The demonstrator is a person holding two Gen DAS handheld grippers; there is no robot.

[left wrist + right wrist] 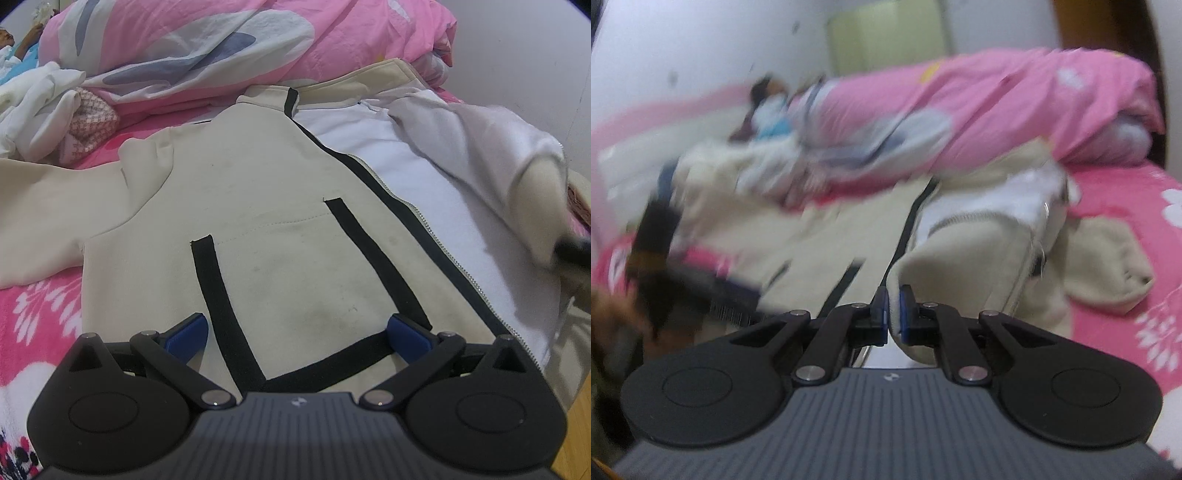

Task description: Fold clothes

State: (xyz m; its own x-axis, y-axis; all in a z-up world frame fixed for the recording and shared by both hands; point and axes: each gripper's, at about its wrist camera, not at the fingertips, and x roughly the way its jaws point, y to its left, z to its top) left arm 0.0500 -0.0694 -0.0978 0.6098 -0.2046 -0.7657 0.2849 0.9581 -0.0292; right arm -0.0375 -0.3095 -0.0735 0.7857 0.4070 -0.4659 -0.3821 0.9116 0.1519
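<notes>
Beige zip-up jacket (266, 192) spread on pink floral bedsheet (40, 314). Left gripper (297, 332) released, wide over jacket's hem. Right gripper (894, 308) clenched on jacket's lifted front panel (964, 266).

A bright pink bedsheet (40, 317) printed with white flowers covers the bed, and it shows again at the right of the right wrist view. Along the far side lies a bunched pink quilt (192, 48) with white and grey-blue patches — it fills most of the upper part of both views. At the left, just in front of the quilt, sits a heap of white cloth (40, 107) with a pink-and-white checked piece (92, 118) tucked against it. Behind rises a pale wall (524, 59) — against it, a blurred pale green panel (886, 33).
</notes>
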